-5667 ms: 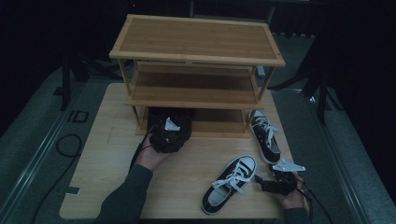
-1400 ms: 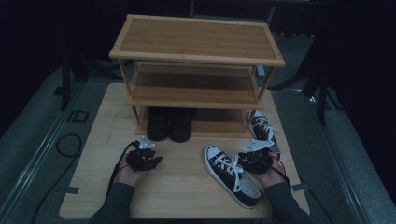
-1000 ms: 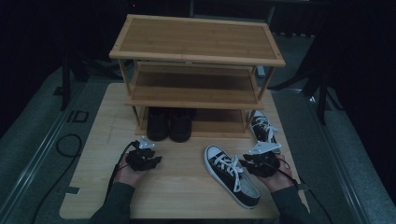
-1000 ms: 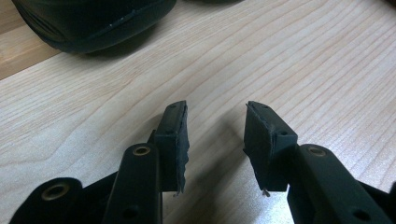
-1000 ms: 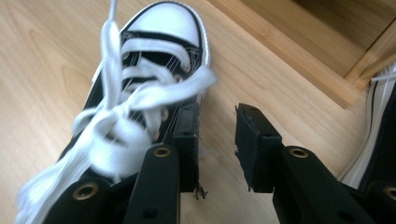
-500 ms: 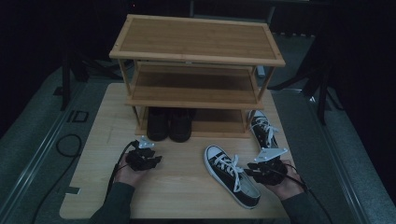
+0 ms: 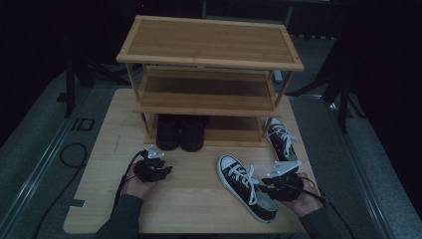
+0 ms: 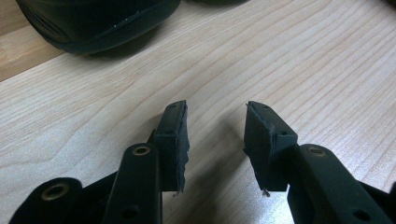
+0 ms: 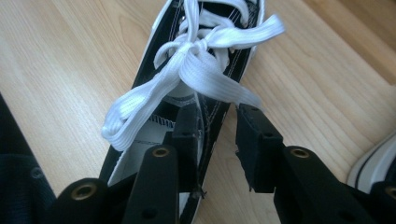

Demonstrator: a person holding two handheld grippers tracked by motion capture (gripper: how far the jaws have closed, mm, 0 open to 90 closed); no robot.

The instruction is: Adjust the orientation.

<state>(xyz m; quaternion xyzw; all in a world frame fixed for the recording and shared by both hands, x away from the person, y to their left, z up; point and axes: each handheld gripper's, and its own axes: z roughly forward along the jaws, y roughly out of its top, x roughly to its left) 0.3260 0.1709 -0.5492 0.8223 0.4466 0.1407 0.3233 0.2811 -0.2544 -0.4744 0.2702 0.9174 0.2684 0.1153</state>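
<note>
Your right gripper (image 9: 212, 149) straddles the sneaker's (image 7: 246, 191) collar wall, jaws apart, just right of the sneaker; your left gripper (image 8: 215, 140) hangs empty, jaws apart, well left of it.

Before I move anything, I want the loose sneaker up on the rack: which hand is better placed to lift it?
The right. Its tongs straddle the sneaker's side wall near the heel, one inside the opening. The left tongs hang open over bare table by the black shoes.
</note>
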